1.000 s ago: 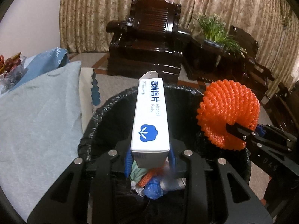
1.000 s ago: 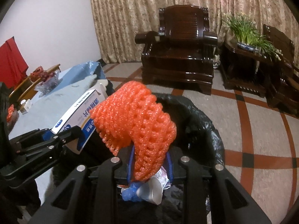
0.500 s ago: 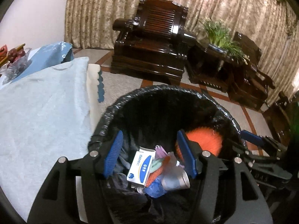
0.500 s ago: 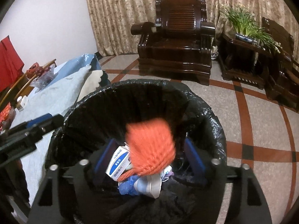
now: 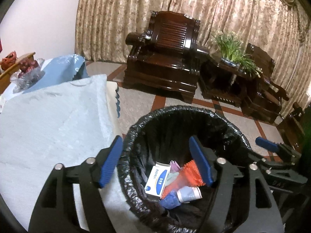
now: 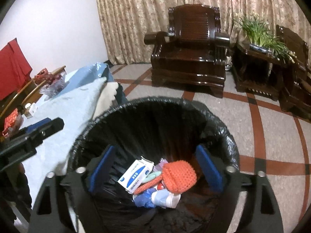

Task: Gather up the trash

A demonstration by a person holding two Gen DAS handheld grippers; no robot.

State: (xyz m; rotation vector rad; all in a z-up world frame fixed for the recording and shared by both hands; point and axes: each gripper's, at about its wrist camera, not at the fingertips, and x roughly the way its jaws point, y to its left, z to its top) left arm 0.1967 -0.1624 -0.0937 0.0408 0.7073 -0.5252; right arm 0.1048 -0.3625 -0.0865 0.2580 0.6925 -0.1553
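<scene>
Both tongs are seen spread wide and empty above the bin. The left tongs (image 5: 156, 163) are held over the near left rim, one blue pad above the worktop cloth and the other over the bin's mouth; the right tongs (image 6: 155, 169) are centred over the opening, nothing being gripped by either.

Below them, the trash is found at the bottom of the black-lined trash bin (image 6: 223, 128): a white and blue cardboard box (image 6: 135, 175), an orange foam net sleeve (image 6: 179, 175), a crumpled blue wrapper (image 6: 144, 199) and a pale cup or bottle (image 6: 167, 197) lying on its side. All are judged to be light. The box is probably stiff enough to be taken across its narrow faces, though it could be crushed by a hard squeeze. The net sleeve is soft and springy, and would best be pinched through its mesh wall. The wrapper would be expected to slip unless bunched.

Beside the bin, the worktop (image 5: 48, 120) is covered with a light blue cloth. Farther out, a dark wooden armchair (image 6: 191, 44) and a potted plant (image 5: 232, 48) are seen before the curtains.
</scene>
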